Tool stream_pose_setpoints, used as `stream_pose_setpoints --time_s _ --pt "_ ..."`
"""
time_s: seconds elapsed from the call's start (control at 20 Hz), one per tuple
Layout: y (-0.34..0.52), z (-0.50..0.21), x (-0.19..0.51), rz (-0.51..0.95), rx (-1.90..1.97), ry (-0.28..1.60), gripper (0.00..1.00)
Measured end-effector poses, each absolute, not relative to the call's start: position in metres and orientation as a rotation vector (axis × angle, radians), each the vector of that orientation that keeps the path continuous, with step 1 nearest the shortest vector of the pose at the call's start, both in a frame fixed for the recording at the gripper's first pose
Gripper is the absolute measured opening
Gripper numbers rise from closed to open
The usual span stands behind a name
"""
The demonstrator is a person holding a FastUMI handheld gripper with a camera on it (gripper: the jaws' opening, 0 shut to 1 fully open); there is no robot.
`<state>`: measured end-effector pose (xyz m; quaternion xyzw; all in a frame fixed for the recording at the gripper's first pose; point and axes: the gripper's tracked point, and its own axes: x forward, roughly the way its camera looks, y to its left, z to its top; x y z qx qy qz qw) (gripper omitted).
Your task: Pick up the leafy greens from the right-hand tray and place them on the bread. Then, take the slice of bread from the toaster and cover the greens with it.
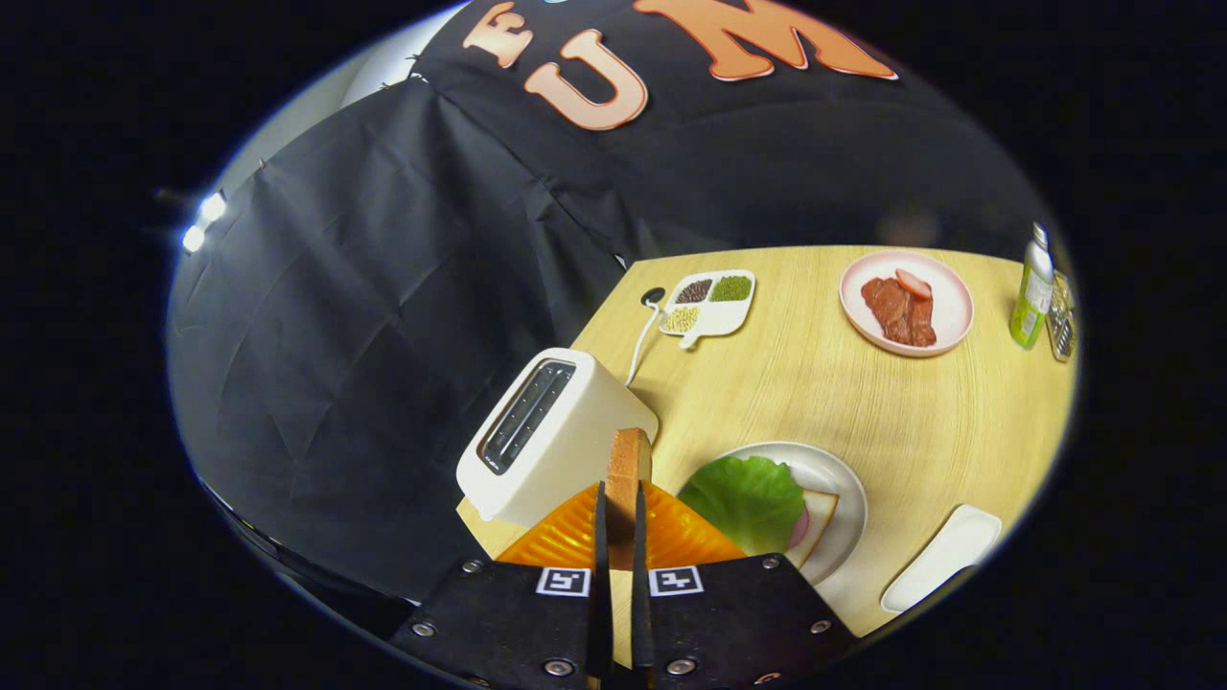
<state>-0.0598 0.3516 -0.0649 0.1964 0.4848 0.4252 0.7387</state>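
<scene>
A slice of bread (628, 470) stands on edge between the two fingers (601, 537) of the tongs (620, 522), which are clenched on it from both sides; the slice rises above their tips, held off the desk. Just to its left sits the white toaster (551, 436), its slot open on top, with a white cord (642, 340) running back to a dark hole in the desk. Just to the right of the fingers, a white plate (834, 484) carries the leafy greens (748, 498), which lie on a slice of bread (817, 522) with a bit of pink showing at the leaf's edge. A narrow white tray (944, 556) lies near the plate, further right.

The desk (844, 402) is pale wood with fine grain. Well beyond, a small divided dish (711, 302) holds grains, a pink plate (906, 302) holds meat, and a green bottle (1033, 287) stands at the far right. Black cloth (383, 287) walls the booth, with two bright lights (203, 220) at the left.
</scene>
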Motion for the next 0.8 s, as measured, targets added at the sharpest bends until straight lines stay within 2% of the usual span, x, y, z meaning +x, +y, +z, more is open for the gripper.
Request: stream_pose_setpoints --time_s 0.5,0.8 --pt "0.338 -0.143 -0.058 0.849 0.495 1.188 0.08" --pt "0.310 -0.149 -0.050 0.792 0.550 1.172 0.08"
